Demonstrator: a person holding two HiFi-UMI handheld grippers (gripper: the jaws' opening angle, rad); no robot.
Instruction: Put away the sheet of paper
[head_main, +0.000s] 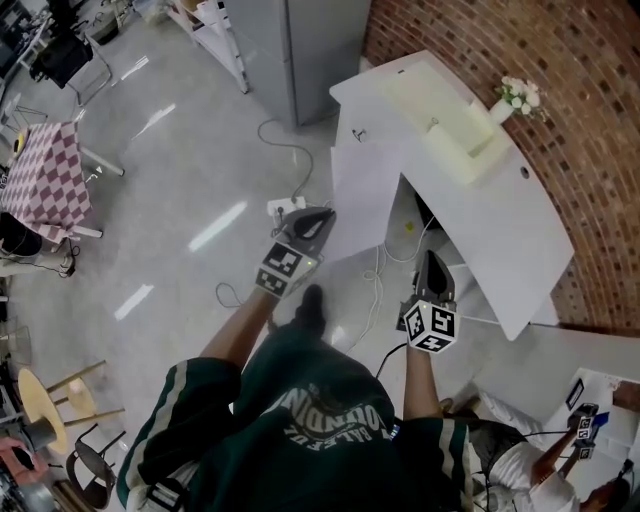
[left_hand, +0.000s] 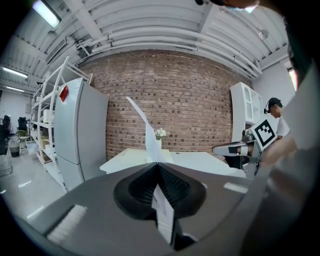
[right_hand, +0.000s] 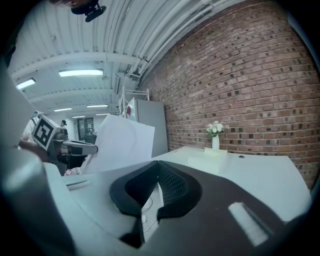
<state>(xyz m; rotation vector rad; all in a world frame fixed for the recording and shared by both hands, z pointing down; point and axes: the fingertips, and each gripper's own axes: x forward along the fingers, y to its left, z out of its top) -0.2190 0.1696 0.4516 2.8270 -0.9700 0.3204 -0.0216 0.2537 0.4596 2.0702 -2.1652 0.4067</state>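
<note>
A white sheet of paper hangs in the air in front of the white desk, held by one edge. My left gripper is shut on that edge. In the left gripper view the sheet rises edge-on from the closed jaws. To its right, my right gripper is lower and nearer the desk, shut with nothing in it. In the right gripper view its jaws meet at the tip, and the sheet and the left gripper show at the left.
On the desk stand a pale tray-like organizer and a vase of white flowers, against a brick wall. A grey cabinet stands left of the desk. A power strip and cables lie on the floor. Another person is at the lower right.
</note>
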